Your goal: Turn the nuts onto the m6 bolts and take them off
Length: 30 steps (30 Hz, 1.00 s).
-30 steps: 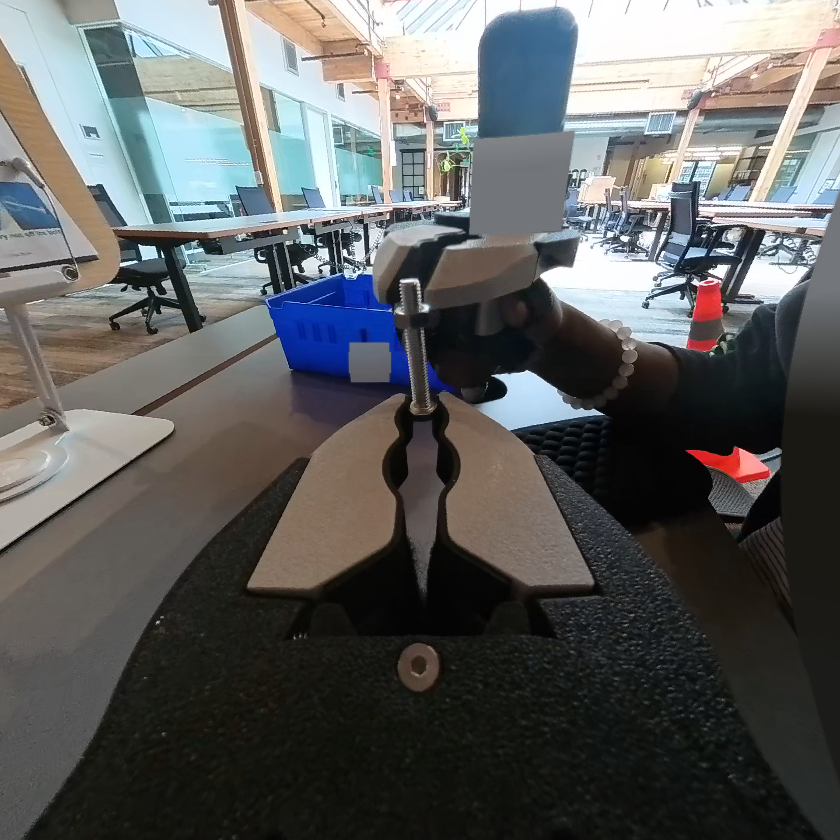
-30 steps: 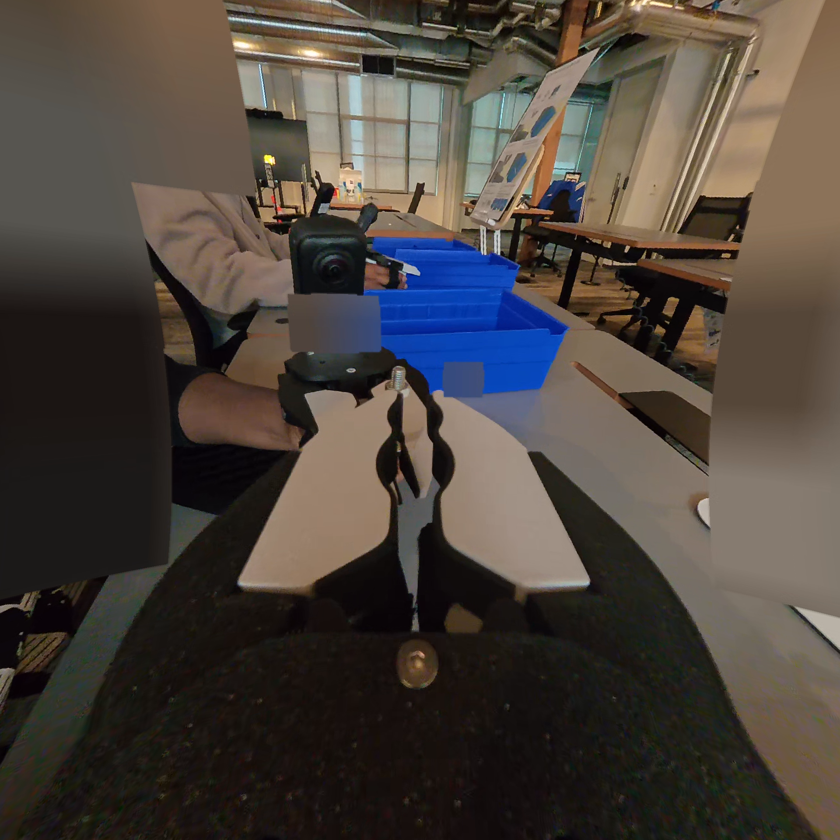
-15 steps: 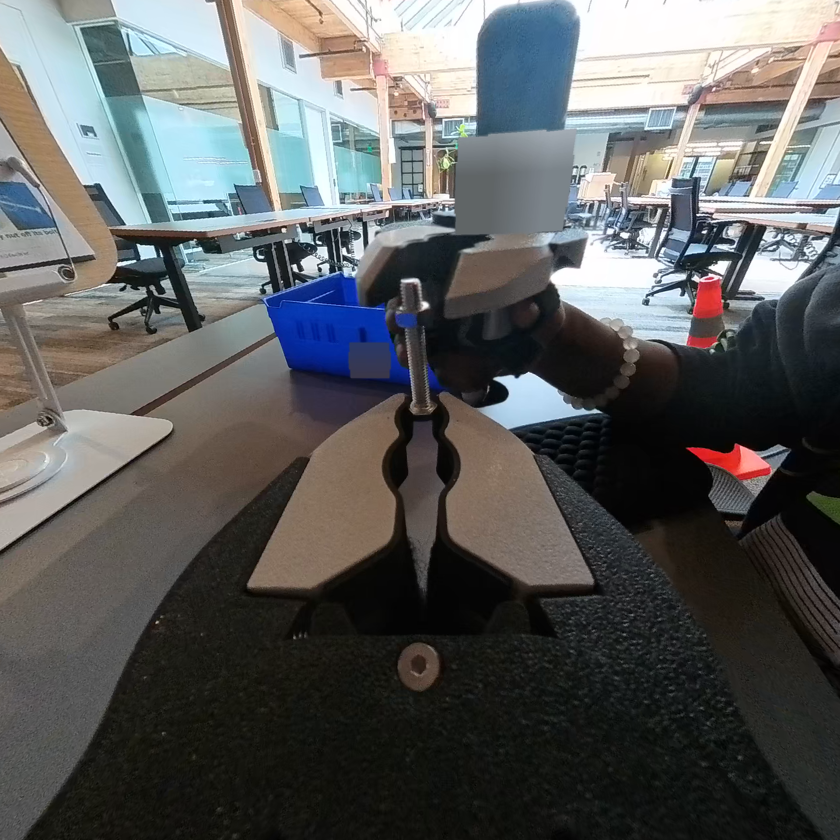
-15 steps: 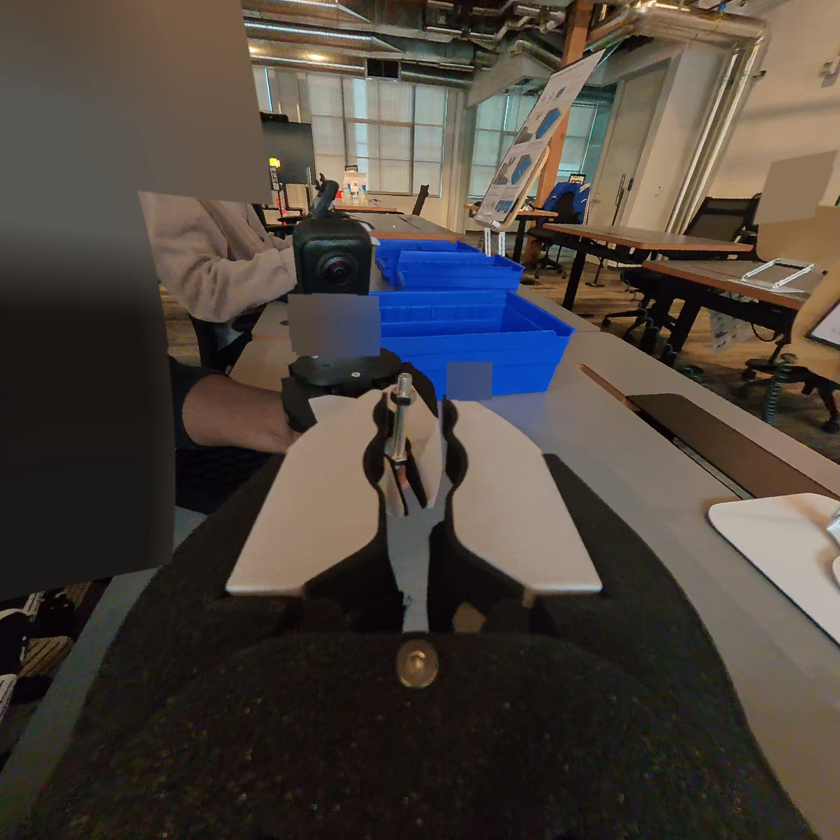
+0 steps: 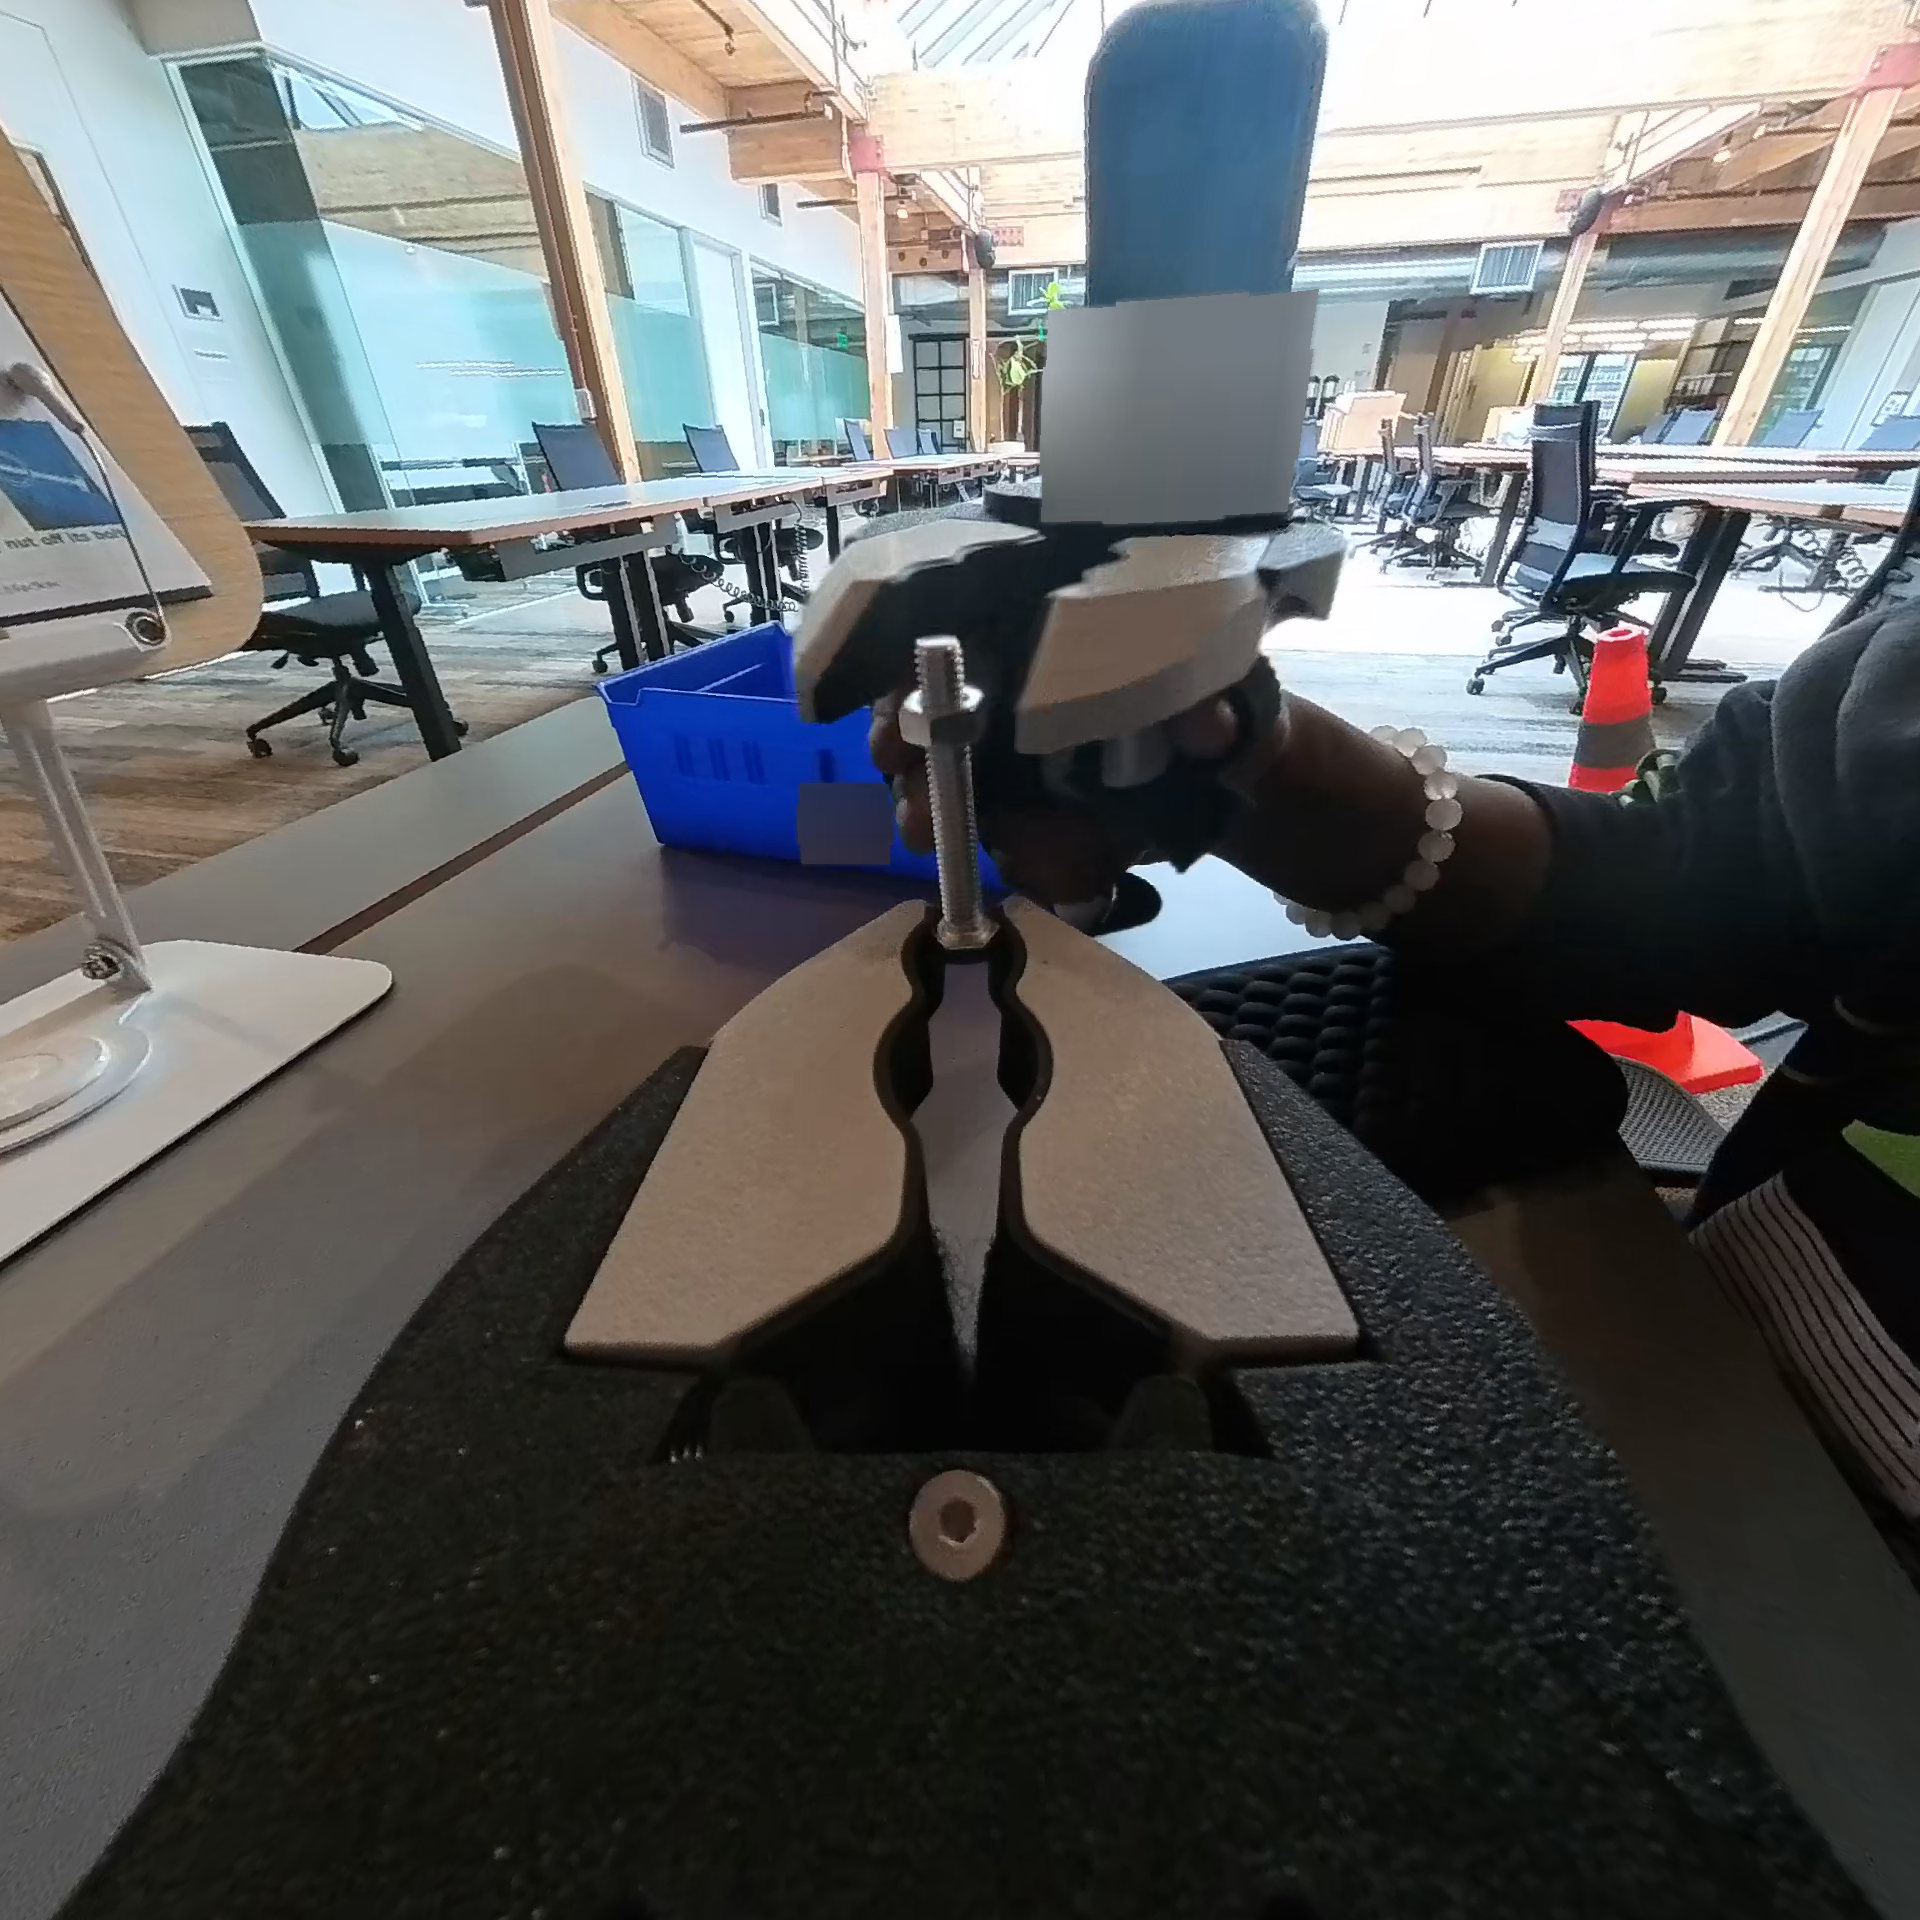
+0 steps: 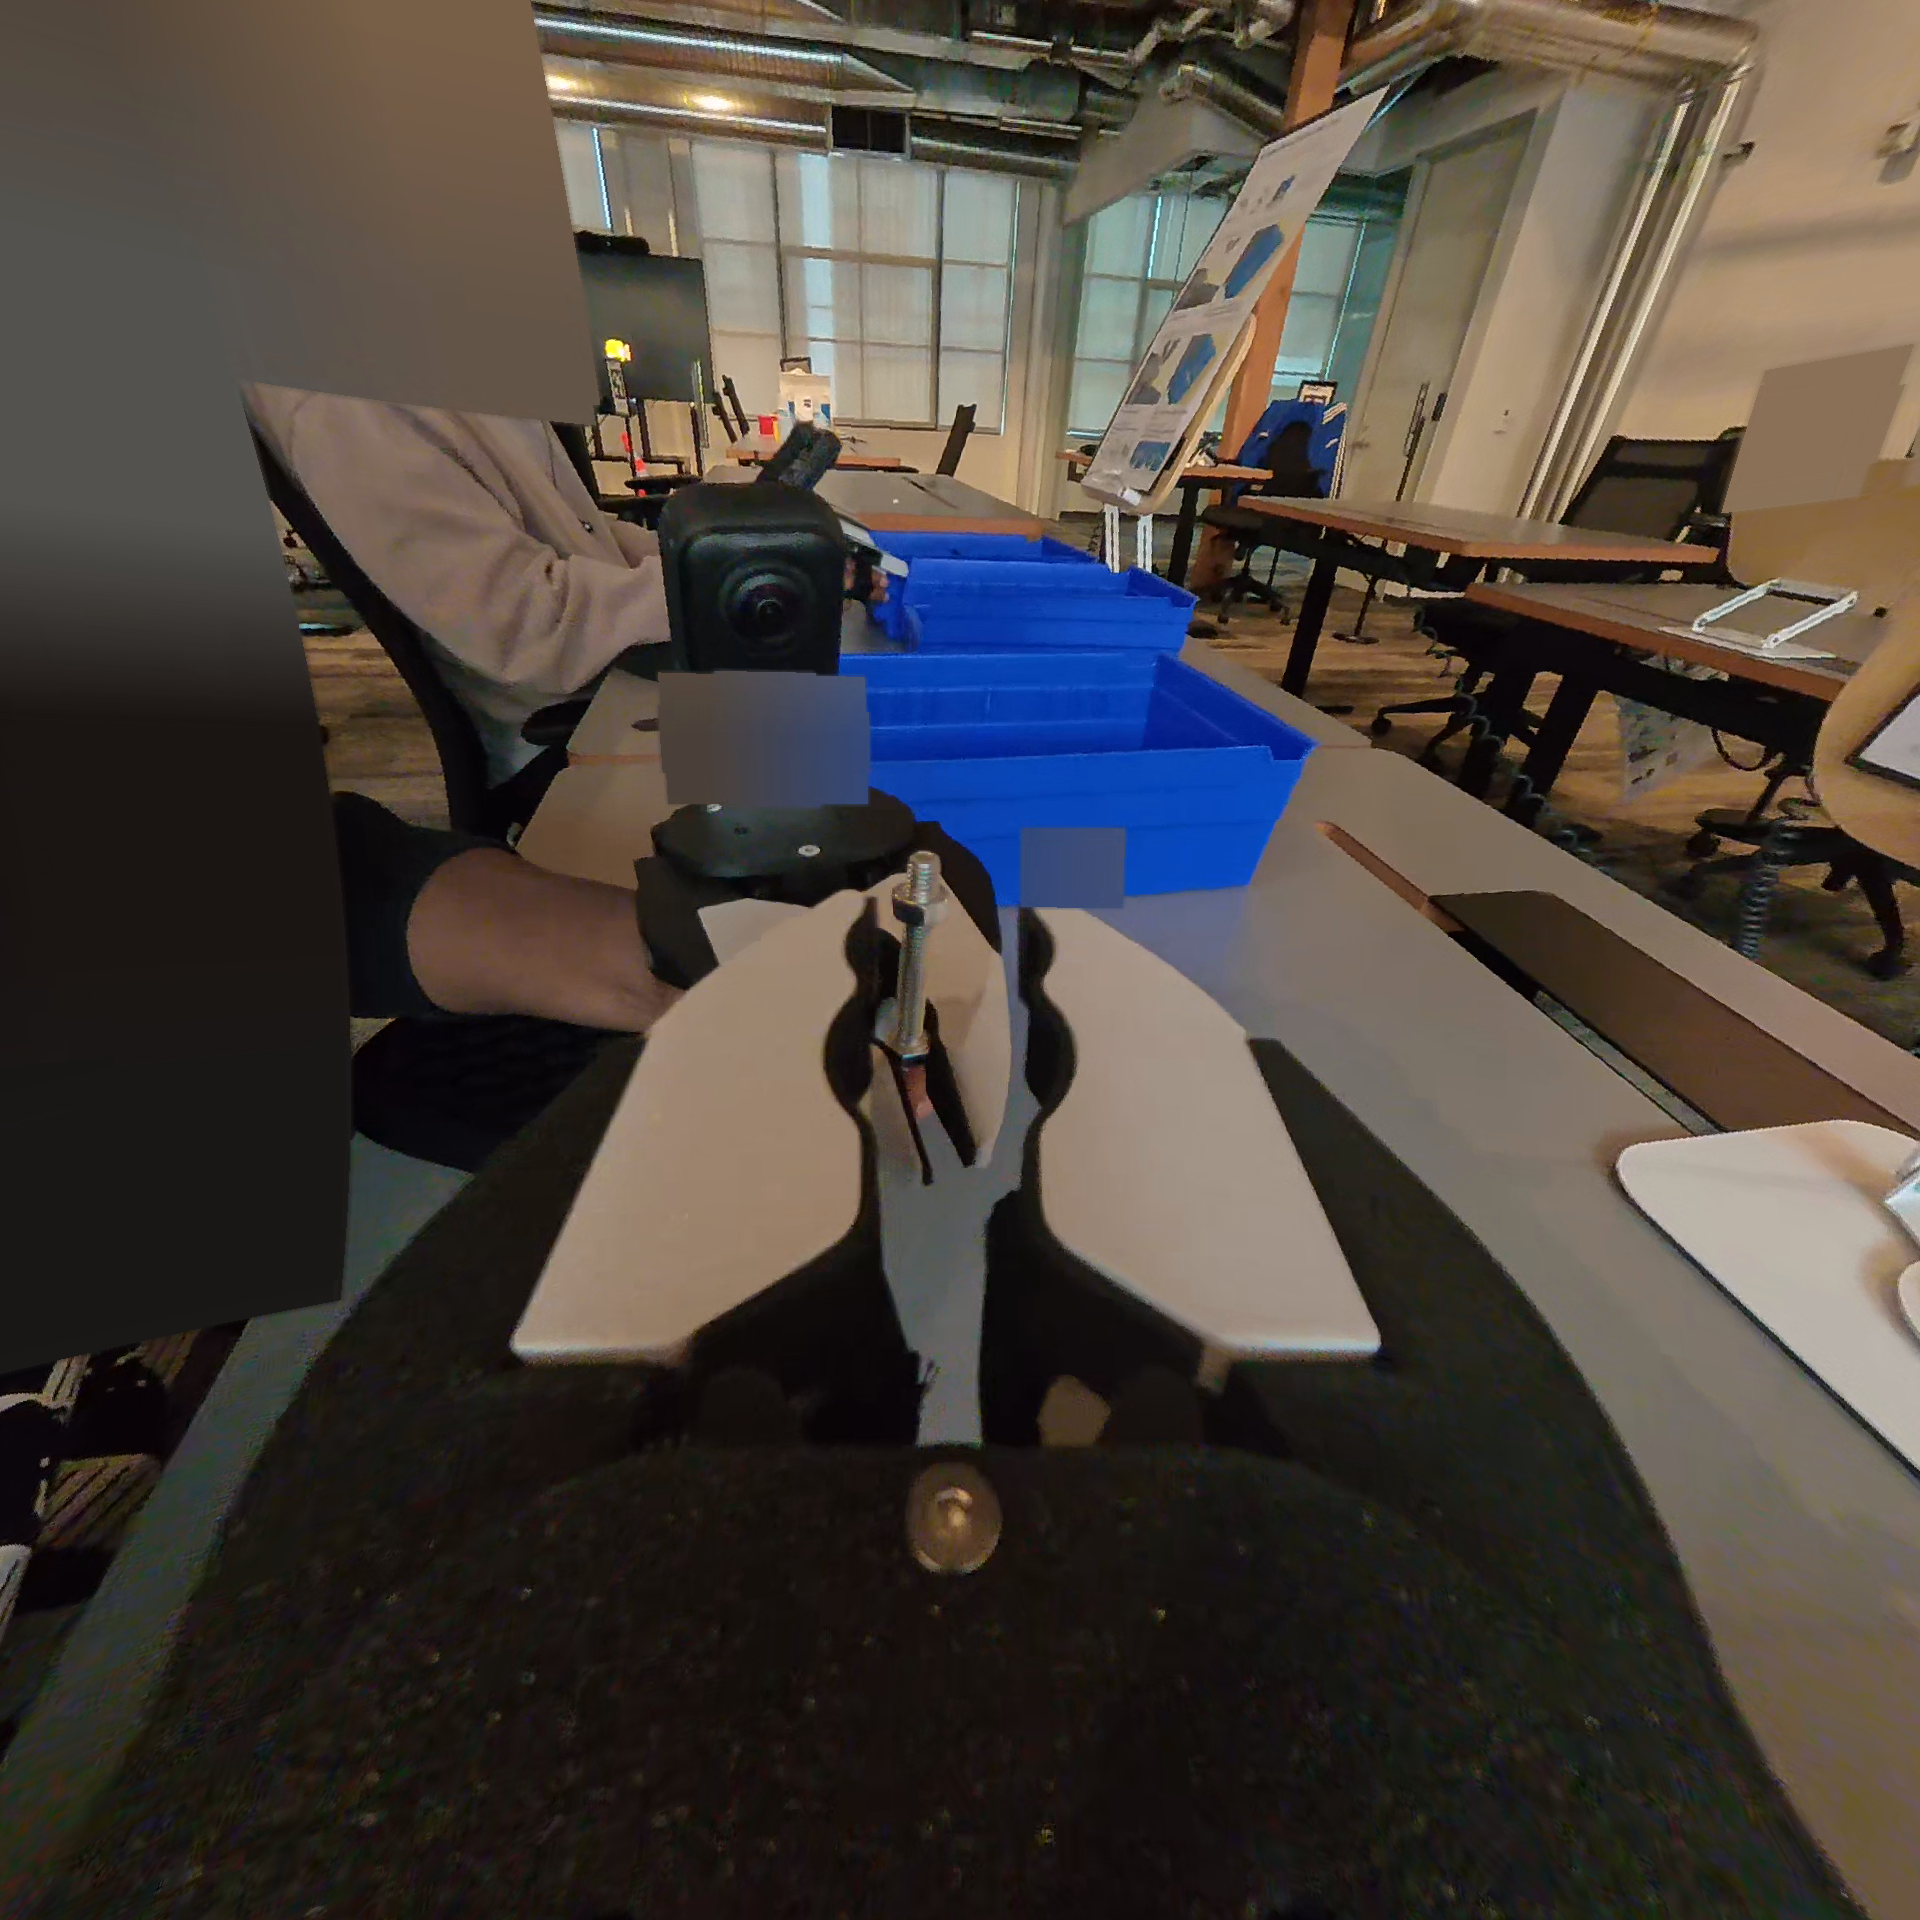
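Note:
In the left wrist view my left gripper is shut on the head of a silver bolt and holds it upright above the grey table. A silver nut sits on the thread near the bolt's top. My right gripper hovers behind the bolt's top, open, with its pads clear of the nut. In the right wrist view my right gripper is open around the nut without pressing on it. The bolt rises from the left gripper beyond.
A blue bin stands on the table behind the bolt; it also shows in the right wrist view. A white stand base lies at the left. A black mat lies at the right. A person in a light sleeve sits farther back. My hands' fingertips stand some 5 cm from each other.
My right gripper has opened off the nut and let it go; the nut stays on the thread. My left gripper has kept hold of the bolt, which has barely moved.

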Available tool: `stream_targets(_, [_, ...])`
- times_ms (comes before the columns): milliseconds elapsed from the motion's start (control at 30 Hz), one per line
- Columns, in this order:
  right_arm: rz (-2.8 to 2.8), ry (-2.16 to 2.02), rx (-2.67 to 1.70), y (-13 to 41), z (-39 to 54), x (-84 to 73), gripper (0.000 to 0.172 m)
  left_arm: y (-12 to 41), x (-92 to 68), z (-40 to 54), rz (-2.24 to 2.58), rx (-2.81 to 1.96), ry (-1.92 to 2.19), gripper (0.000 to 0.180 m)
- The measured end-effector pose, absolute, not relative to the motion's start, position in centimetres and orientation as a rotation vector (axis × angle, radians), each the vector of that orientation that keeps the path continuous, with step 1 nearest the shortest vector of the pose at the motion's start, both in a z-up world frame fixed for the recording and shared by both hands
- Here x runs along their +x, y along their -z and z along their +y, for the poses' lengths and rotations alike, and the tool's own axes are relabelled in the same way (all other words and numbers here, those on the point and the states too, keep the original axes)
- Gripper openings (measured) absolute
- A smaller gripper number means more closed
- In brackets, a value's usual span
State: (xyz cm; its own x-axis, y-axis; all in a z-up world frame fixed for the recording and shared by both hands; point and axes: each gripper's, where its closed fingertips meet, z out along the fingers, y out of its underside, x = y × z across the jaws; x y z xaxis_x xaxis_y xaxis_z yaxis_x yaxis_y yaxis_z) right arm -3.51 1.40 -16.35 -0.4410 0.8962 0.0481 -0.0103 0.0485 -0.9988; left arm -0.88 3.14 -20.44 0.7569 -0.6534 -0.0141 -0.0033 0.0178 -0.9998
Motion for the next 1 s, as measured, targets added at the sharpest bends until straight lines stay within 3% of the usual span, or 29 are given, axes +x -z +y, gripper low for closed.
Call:
stream_targets(133, [-1.521,-1.514,-0.918,15.73,2.16,-3.05,0.006,20.36,-1.1,3.18,0.555,-1.481,0.548,0.007])
stream_targets(367, [-1.572,-1.498,-0.92,16.44,1.21,-3.49,0.026,20.44,-0.88,3.15,0.563,-1.483,0.549,0.008])
stream_targets(500, [-1.535,-1.506,-0.92,15.96,2.02,-3.13,0.008,20.33,-1.06,3.16,0.556,-1.479,0.548,0.007])
stream_targets(733, [-1.571,-1.491,-0.915,16.37,1.24,-3.44,0.026,20.42,-0.94,3.16,0.56,-1.481,0.547,0.007])
stream_targets(867, [-1.538,-1.501,-0.915,15.89,1.9,-3.12,0.007,20.38,-1.03,3.19,0.556,-1.481,0.543,0.007])
stream_targets(1000, [-1.541,-1.517,-0.911,15.78,1.84,-2.99,0.007,20.41,-1.04,3.2,0.556,-1.482,0.543,0.007])
